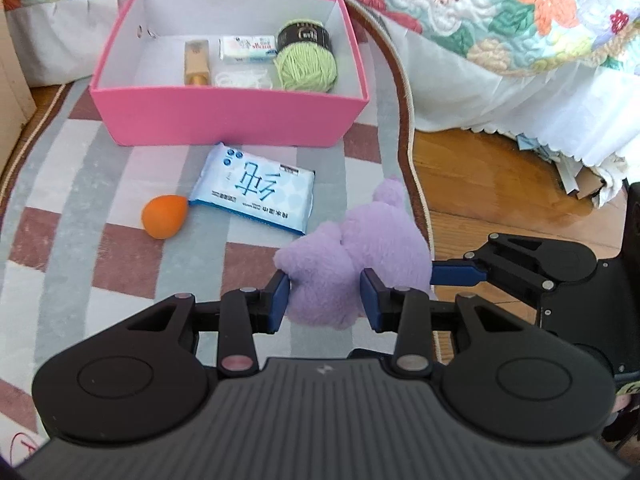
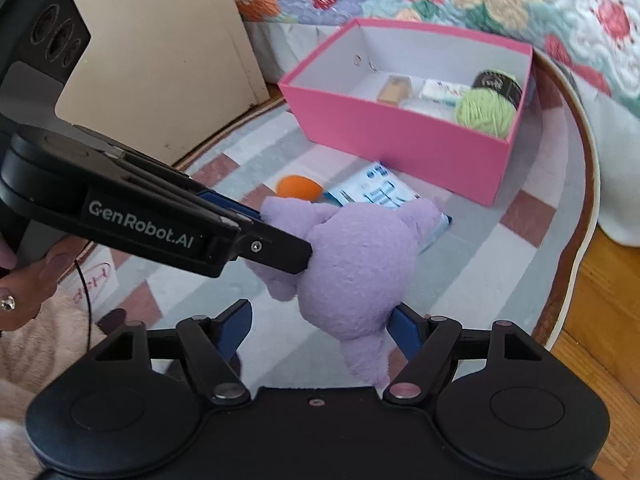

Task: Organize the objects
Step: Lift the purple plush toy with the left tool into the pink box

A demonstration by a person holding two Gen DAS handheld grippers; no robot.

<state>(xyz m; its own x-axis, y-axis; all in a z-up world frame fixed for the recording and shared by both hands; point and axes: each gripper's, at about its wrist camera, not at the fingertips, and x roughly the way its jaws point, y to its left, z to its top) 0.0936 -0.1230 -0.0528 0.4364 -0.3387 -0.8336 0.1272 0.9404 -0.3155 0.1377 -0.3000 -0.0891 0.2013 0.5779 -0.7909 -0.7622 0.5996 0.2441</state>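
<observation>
Clearly, a checked rug (image 1: 80, 152) fills the lower and middle frame of the left wrist view, with a floral quilt (image 1: 520, 12) draped over a bed along the top. On the rug, in the upper middle, a pink box (image 1: 228, 118) is set, open at the top; a green yarn ball (image 1: 306, 66), a white packet (image 1: 247, 49) and a small tan bottle (image 1: 196, 62) are seen inside it. Just in front of the box a blue wet-wipe pack (image 1: 256, 194) lies flat, with an orange beauty sponge (image 1: 165, 215) touching its left corner.

A purple plush toy (image 1: 352, 256) is held lower centre, raised clear of the rug as far as can be judged. It is judged to be light, soft and easily squashed, not fragile and not slippery; a hold across a thick lobe of the body should be firmest, since a thin ear or limb could slip out.

One lower lobe of the toy is pinched by the left tool (image 1: 326, 298), its fingers partly closed and pressed into the plush on both sides. In the right wrist view the right tool (image 2: 320, 330) is seen spread wide, with the toy's (image 2: 352, 272) body between its fingers; the right-hand finger touches the plush, the left-hand one stands apart, so no grip is made there.
</observation>
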